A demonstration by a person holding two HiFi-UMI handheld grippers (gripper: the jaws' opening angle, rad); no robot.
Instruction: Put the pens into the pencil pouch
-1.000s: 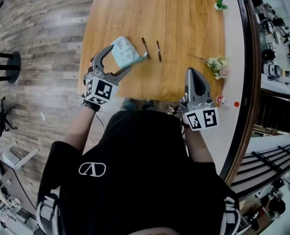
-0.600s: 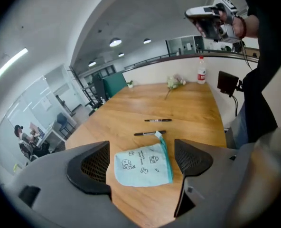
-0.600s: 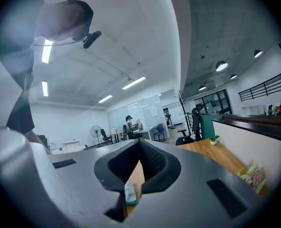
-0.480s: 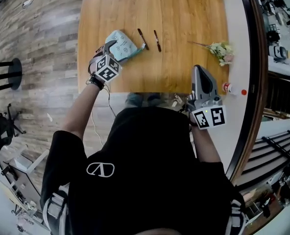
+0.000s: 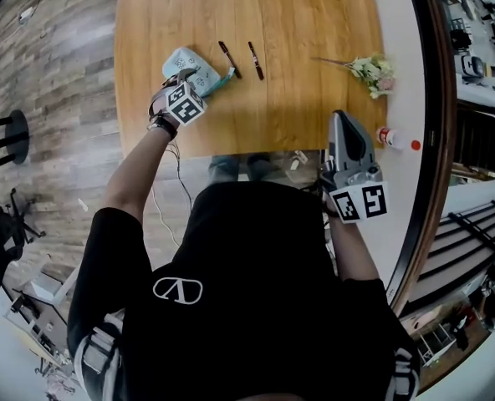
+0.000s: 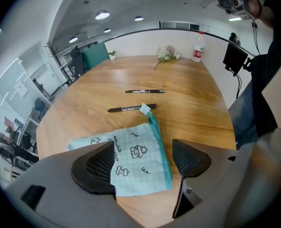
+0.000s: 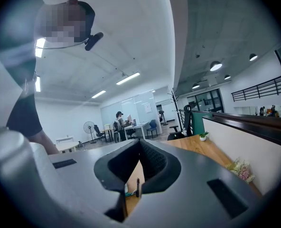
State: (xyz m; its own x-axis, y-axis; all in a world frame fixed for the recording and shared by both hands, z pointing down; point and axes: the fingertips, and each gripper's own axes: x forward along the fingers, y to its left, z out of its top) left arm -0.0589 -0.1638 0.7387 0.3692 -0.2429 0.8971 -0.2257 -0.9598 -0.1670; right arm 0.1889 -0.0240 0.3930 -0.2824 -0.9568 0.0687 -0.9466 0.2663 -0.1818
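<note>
Pens, head view: the left pen [image 5: 228,59] and right pen [image 5: 255,60] lie side by side, slightly apart, on the wooden table [image 5: 298,23].
Pencil pouch, head view: the pale teal pencil pouch [image 5: 186,59] lies flat near the table's left edge, just beside the left pen and partly under the left gripper [image 5: 187,80].
Right gripper, head view: the right gripper [image 5: 341,124] is held at the table's near edge, well apart from the pens.
Surface, head view: flowers [image 5: 371,69] lie at the table's right side. A bottle [image 5: 387,137] stands on the white ledge [image 5: 400,48] beside it. The plank floor [image 5: 55,65] lies to the left.
Left gripper view: the jaws stand apart over the pouch, and neither pad presses it. The pouch's tab lies at the nearer pen.
Room, left gripper view: ceiling lights [image 6: 102,15], glass partitions [image 6: 10,87] and a green chair [image 6: 95,56] show past the table.
Right gripper view: the jaws are closed together and grip nothing. One pen shows on the table through the slit below them.
Room, right gripper view: an open office holds desks [image 7: 135,126], a fan [image 7: 88,126] and a seated person [image 7: 118,120] far off.
</note>
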